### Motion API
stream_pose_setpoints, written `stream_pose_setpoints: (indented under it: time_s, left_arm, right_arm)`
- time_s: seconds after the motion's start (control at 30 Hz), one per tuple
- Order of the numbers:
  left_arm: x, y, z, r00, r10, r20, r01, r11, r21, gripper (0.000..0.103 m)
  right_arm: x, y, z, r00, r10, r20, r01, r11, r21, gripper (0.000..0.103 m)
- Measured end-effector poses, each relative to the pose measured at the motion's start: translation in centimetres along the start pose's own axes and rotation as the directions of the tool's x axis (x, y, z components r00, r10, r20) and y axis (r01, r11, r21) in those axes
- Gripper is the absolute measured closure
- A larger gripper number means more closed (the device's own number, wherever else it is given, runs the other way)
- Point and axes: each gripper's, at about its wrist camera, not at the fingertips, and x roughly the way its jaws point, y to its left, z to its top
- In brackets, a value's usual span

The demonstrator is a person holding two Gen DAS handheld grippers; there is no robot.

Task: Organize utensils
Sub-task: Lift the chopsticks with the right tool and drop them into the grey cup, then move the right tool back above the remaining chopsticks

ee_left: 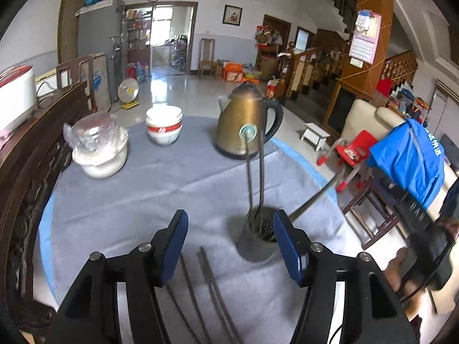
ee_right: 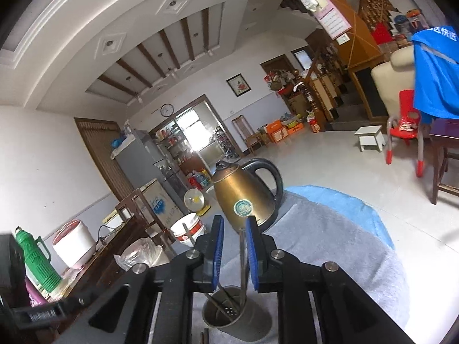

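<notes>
Left gripper (ee_left: pixel 230 239) jaws wide over loose chopsticks (ee_left: pixel 212 289) on the counter (ee_left: pixel 143 195); right gripper (ee_right: pixel 234 253) jaws narrow, loosely around a chopstick (ee_right: pixel 243 261) standing in the holder (ee_right: pixel 229 319).

One kettle (ee_left: pixel 246 123), one holder (ee_left: pixel 256 238), three upright chopsticks (ee_left: pixel 259 177), one jar (ee_left: pixel 99 146).

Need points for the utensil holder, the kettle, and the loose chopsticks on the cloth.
utensil holder (ee_left: pixel 254 245), left wrist view, on its grey outer wall.
kettle (ee_left: pixel 241 123), left wrist view, on the brass body above the round badge.
loose chopsticks (ee_left: pixel 210 281), left wrist view, on a shaft lying on the cloth.
</notes>
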Motion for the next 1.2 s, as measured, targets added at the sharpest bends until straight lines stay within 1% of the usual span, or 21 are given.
stream_pose_setpoints:
  time_s: [0.03, 0.13, 0.2, 0.3, 0.37, 0.47, 0.53, 0.6, 0.67, 0.73, 0.87, 1.07, 1.2]
  left_arm:
    - [-0.1, -0.1, -0.7, 1.0, 0.02, -0.009, -0.02, 1.0, 0.002, 0.036]
    - [-0.5, -0.3, -1.8, 0.997, 0.07, -0.019, -0.07, 0.997, 0.013, 0.034]
    - [-0.8, -0.4, -2.6, 0.993, 0.114, -0.021, -0.114, 0.993, 0.022, 0.029]
    - [-1.5, -0.9, -3.7, 0.981, 0.194, -0.011, -0.194, 0.98, 0.047, 0.026]
    - [-2.2, -1.2, -4.5, 0.968, 0.253, -0.003, -0.252, 0.966, 0.063, 0.024]
    - [-3.4, -1.2, -5.6, 0.954, 0.298, 0.015, -0.298, 0.951, 0.077, 0.022]
    - [-4.4, -1.3, -6.2, 0.945, 0.324, 0.032, -0.326, 0.942, 0.083, 0.018]
    - [-5.3, -1.4, -6.7, 0.935, 0.349, 0.053, -0.353, 0.932, 0.086, 0.017]
    - [-6.2, -1.5, -7.2, 0.927, 0.369, 0.071, -0.375, 0.922, 0.092, 0.017]
    - [-7.1, -1.7, -7.7, 0.92, 0.383, 0.088, -0.391, 0.915, 0.099, 0.016]
    - [-8.6, -1.7, -8.2, 0.907, 0.405, 0.118, -0.417, 0.903, 0.103, 0.016]
    - [-10.8, -1.4, -8.8, 0.885, 0.438, 0.159, -0.454, 0.887, 0.084, 0.015]
    - [-11.9, -1.3, -9.2, 0.873, 0.454, 0.181, -0.472, 0.878, 0.077, 0.013]
  right_arm:
    - [-0.3, -0.1, 0.0, 1.0, -0.005, -0.003, 0.005, 1.0, 0.002, 0.085]
    - [-0.7, -0.3, -0.1, 1.0, -0.002, -0.027, 0.002, 1.0, 0.009, 0.085]
    - [-1.0, -0.2, -0.4, 0.999, 0.002, -0.045, -0.002, 1.0, 0.004, 0.085]
    - [-1.7, 0.5, -1.5, 0.996, 0.02, -0.083, -0.022, 1.0, -0.02, 0.085]
    - [-2.4, 1.1, -2.3, 0.994, 0.024, -0.107, -0.03, 0.998, -0.048, 0.085]
    - [-3.2, 1.5, -3.3, 0.99, 0.037, -0.138, -0.048, 0.996, -0.074, 0.085]
    - [-3.9, 1.8, -3.9, 0.987, 0.042, -0.154, -0.055, 0.995, -0.084, 0.084]
    - [-4.5, 1.7, -4.5, 0.984, 0.049, -0.169, -0.063, 0.995, -0.081, 0.073]
    - [-5.5, 1.8, -5.1, 0.984, 0.061, -0.168, -0.075, 0.994, -0.076, 0.034]
    - [-6.8, 2.4, -5.6, 0.99, 0.055, -0.129, -0.068, 0.993, -0.099, 0.034]
    - [-7.9, 3.2, -5.9, 0.989, 0.059, -0.134, -0.077, 0.989, -0.128, 0.034]
    - [-9.8, 4.7, -6.6, 0.989, 0.071, -0.127, -0.093, 0.98, -0.175, 0.036]
    - [-10.6, 5.3, -7.2, 0.985, 0.087, -0.146, -0.112, 0.978, -0.176, 0.037]
